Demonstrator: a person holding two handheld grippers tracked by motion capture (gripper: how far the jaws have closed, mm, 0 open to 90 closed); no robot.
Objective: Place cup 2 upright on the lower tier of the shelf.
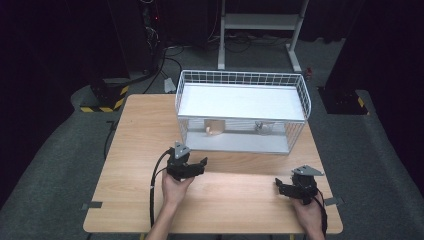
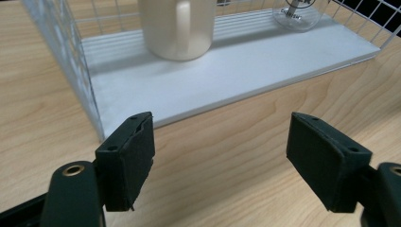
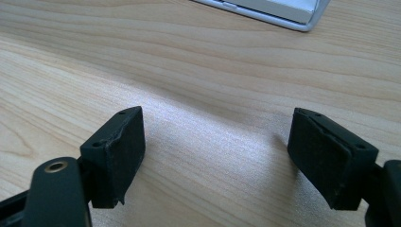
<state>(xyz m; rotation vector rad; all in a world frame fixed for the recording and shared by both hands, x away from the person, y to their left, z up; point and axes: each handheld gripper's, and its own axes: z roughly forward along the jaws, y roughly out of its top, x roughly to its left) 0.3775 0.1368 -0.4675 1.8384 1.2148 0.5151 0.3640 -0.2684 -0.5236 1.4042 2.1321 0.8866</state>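
Left hand-held gripper [image 1: 196,166] sits over the table [image 1: 135,150], just in front of the white wire rack [image 1: 300,95], nose aimed at the rack's lower level. I read its jaws as spread, with nothing between them; in the left gripper view the two black pads [image 2: 130,156] frame bare wood and the front edge of the rack's bottom shelf [image 2: 213,80].

Cream mug [image 2: 177,26] stands upright on that bottom shelf, toward its left end as seen from the high view [image 1: 215,127], handle facing my left hand-held gripper. It is near the jaws but well clear of them, no contact. A clear glass vessel [image 2: 298,12] with dark print stands on the same shelf, off to the right of the mug and apart from it; in the high view it is small [image 1: 262,127] and I cannot tell its shape.

Right hand-held gripper [image 1: 280,186] rests low at the table's near right corner, well apart from the rack. Its jaws are spread too, nothing held: the right gripper view shows plain wood grain between the pads [image 3: 116,151], with a corner of the rack's base [image 3: 302,14] at the top edge.
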